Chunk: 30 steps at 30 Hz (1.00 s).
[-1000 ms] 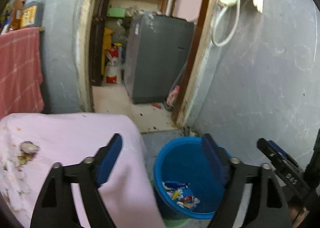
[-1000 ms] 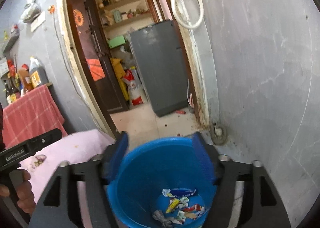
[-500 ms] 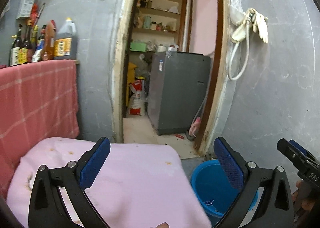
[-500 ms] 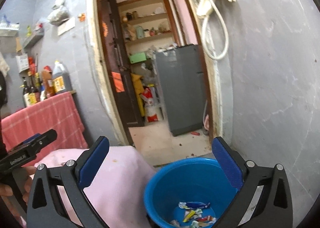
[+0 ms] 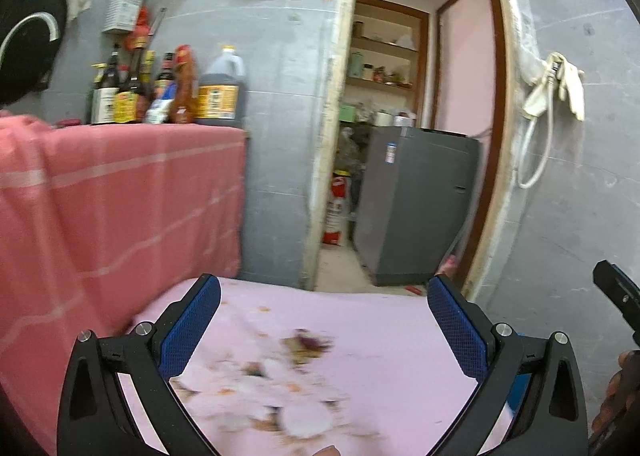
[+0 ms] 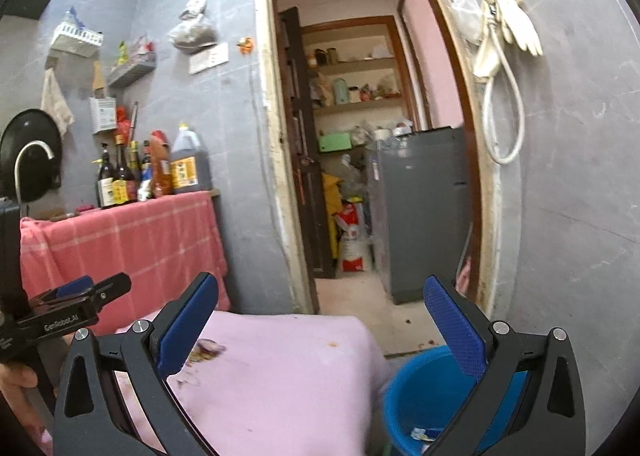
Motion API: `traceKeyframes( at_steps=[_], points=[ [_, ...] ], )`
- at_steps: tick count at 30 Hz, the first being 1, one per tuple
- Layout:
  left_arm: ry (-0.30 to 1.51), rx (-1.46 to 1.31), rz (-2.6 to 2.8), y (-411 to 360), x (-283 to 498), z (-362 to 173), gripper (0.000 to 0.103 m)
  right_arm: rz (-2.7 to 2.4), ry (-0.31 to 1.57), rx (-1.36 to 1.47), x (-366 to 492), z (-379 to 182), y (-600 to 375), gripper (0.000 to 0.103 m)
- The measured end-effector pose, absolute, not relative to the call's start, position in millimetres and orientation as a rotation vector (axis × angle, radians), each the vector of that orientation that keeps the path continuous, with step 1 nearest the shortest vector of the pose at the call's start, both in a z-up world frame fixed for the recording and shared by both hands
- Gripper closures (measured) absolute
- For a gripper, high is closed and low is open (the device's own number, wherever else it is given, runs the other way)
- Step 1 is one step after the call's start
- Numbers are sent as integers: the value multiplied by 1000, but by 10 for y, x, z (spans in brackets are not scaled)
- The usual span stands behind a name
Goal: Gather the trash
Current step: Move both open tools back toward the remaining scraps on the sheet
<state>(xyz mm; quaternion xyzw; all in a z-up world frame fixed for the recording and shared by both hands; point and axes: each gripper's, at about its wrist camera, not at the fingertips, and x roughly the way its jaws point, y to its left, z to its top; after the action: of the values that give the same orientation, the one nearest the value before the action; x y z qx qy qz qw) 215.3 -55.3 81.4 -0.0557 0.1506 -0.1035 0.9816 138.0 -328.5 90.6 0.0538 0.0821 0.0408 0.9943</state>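
Observation:
Food scraps and peels (image 5: 276, 388) lie blurred across a pink cloth-covered surface (image 5: 360, 320), right below my left gripper (image 5: 322, 320), which stands wide open with nothing between its blue pads. In the right wrist view the scraps (image 6: 206, 350) show beside the left pad. My right gripper (image 6: 320, 320) is also wide open and empty, hanging over the pink surface (image 6: 280, 368). The blue bucket (image 6: 416, 396) sits on the floor at lower right with wrappers (image 6: 422, 434) at its bottom.
A red checked cloth (image 5: 100, 207) drapes a counter with several bottles (image 5: 160, 91) on the left. An open doorway leads to a grey appliance (image 6: 420, 211). A grey wall with a hanging hose (image 6: 504, 115) stands right. The other gripper (image 6: 68, 312) shows at far left.
Both grippers have opened wide and swung up and left, away from the blue bucket toward the pink surface. The bucket has slid to the lower right; the scraps came into the left view.

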Motion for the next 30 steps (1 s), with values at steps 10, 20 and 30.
traceKeyframes(
  at_steps=[10, 20, 30],
  points=[
    [352, -136, -122, 142, 2200, 542, 2, 170, 208, 64, 1674, 766, -2767, 0],
    [453, -108, -117, 289, 2367, 189, 1, 264, 340, -9, 2147, 451, -2451, 0],
    [571, -74, -149, 224, 2581, -47, 3, 349, 503, -53, 2521, 126, -2309, 3]
  ],
)
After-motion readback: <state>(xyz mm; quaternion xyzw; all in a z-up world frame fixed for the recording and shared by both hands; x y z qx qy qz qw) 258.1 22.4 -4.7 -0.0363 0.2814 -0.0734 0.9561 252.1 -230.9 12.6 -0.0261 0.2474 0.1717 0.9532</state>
